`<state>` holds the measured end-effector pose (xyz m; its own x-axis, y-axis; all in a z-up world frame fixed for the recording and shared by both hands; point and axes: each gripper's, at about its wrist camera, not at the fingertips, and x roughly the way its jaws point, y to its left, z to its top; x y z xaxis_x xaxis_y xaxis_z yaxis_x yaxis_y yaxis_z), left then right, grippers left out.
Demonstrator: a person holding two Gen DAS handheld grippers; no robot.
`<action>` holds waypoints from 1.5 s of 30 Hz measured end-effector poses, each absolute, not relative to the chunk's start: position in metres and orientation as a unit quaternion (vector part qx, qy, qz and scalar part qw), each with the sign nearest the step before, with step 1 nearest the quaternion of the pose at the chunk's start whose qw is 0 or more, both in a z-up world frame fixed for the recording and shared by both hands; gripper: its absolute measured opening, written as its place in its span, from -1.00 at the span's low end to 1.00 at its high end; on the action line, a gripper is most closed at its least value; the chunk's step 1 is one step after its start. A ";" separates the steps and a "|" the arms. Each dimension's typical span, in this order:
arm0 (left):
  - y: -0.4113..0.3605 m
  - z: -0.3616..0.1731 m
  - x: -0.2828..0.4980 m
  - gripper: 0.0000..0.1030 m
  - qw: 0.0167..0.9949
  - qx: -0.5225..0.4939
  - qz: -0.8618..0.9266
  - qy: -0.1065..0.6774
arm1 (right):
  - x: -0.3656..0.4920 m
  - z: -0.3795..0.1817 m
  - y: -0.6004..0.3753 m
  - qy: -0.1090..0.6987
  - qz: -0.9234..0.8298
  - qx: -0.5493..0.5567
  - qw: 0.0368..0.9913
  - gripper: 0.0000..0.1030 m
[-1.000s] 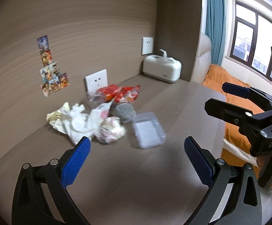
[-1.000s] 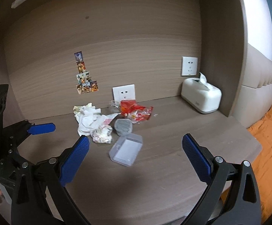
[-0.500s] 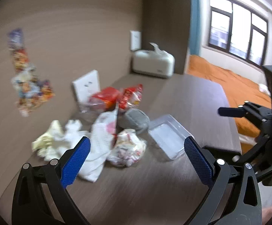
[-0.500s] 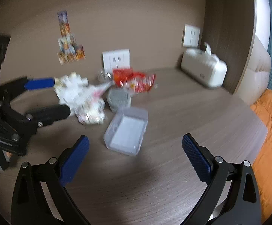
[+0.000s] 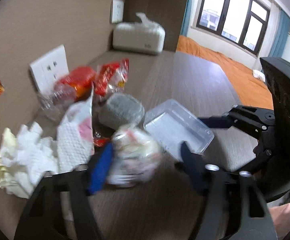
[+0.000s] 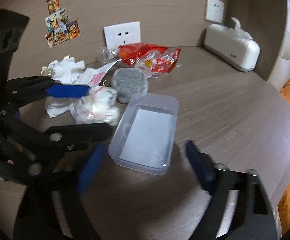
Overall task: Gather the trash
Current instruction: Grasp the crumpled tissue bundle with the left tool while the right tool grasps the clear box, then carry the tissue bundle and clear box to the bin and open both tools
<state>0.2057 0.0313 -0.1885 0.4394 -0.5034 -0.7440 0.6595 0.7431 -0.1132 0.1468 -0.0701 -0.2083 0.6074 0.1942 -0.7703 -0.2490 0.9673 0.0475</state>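
Both jaws closing: my left gripper (image 5: 145, 166) straddles the crumpled bag (image 5: 132, 158) just left of the clear tub (image 6: 147, 132); my right gripper (image 6: 142, 164) straddles that tub, pads not visibly pressing.

Each of the two black plastic hand-held grippers, the left gripper (image 5: 145, 164) and the right gripper (image 6: 142, 166), carries two angular fingers (image 5: 98, 170) faced with ribbed blue pads. Round silver screws (image 5: 212, 167) sit at the finger joints. A bare hand (image 5: 285, 216) shows at the frame's lower right edge.
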 end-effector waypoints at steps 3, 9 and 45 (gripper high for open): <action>0.032 -0.190 0.211 -0.05 0.842 0.093 -0.341 0.408 | 0.147 -0.208 -0.079 0.427 0.127 -0.009 0.895 0.22; 0.029 -0.183 0.199 -0.06 0.845 0.092 -0.326 0.413 | 0.133 -0.188 -0.105 0.403 0.117 0.006 0.908 0.21; -0.277 -0.187 0.062 -0.06 0.782 0.119 -0.433 0.432 | -0.048 -0.174 -0.377 0.404 -0.001 0.063 0.912 0.21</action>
<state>0.0621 -0.2773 -0.1868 0.2512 -0.5745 -0.7790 0.7803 0.5964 -0.1882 -0.0481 -0.3771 -0.1744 0.6728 0.0498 -0.7382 0.0520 0.9921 0.1143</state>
